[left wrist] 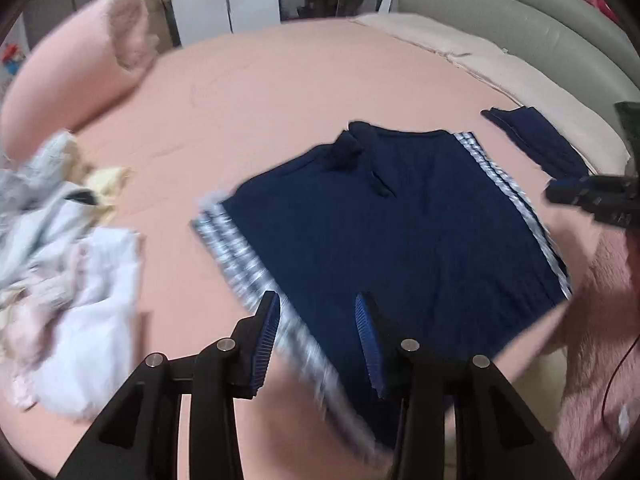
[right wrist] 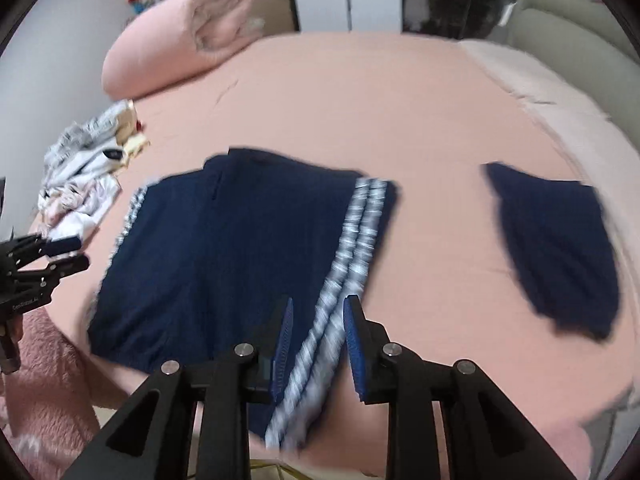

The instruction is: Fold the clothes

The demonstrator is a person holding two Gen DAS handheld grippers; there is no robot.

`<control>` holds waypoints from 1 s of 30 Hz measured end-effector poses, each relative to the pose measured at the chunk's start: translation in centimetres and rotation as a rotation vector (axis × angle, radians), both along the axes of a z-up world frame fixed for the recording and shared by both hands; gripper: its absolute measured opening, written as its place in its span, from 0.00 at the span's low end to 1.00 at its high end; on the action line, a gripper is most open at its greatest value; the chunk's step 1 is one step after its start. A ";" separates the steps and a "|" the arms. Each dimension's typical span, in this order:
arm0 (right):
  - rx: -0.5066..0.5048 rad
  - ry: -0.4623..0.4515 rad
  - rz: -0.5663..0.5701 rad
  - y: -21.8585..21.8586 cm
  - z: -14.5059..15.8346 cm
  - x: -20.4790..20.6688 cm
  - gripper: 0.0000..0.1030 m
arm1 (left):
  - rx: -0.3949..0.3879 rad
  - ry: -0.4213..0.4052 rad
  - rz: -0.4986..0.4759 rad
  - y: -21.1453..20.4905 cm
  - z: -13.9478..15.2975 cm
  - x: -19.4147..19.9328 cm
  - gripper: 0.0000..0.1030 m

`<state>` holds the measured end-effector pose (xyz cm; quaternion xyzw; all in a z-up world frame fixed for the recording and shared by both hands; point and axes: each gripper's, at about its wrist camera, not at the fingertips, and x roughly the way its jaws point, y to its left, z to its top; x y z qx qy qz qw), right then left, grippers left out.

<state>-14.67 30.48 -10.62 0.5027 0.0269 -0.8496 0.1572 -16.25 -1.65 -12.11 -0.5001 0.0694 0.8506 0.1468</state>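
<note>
Navy shorts (left wrist: 400,232) (right wrist: 224,256) with white side stripes lie spread flat on the pink bed. My left gripper (left wrist: 318,312) is open, its blue-padded fingers straddling the shorts' striped left edge near the hem. My right gripper (right wrist: 318,312) is open too, its fingers either side of the striped right edge. Neither has cloth pinched. A second navy garment (left wrist: 536,140) (right wrist: 556,248), folded small, lies to the right. Each gripper shows in the other's view, the right one (left wrist: 592,200) and the left one (right wrist: 60,256).
A heap of pale, unfolded clothes (left wrist: 68,280) (right wrist: 84,176) sits on the bed's left side. A rolled pink blanket (left wrist: 76,64) (right wrist: 180,36) lies at the far left corner. A grey headboard (left wrist: 520,20) curves along the right. A pink fluffy cover (left wrist: 600,340) hangs at the near edge.
</note>
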 end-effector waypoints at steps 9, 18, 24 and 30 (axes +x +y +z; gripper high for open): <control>0.006 -0.079 -0.073 -0.6 -6.3 -7.1 0.24 | -0.061 -0.054 0.073 -0.3 -4.9 -5.2 0.37; -0.033 -0.007 -0.123 1.6 -3.0 -11.4 0.21 | -0.068 -0.051 -0.070 5.4 -5.2 -10.5 0.37; 0.018 -0.118 -0.089 3.0 -6.4 -13.7 0.21 | -0.059 -0.056 -0.188 9.9 -5.3 -13.7 0.35; -0.051 -0.061 -0.171 5.6 -6.1 -15.4 0.21 | -0.052 -0.003 -0.179 10.5 -5.0 -18.4 0.37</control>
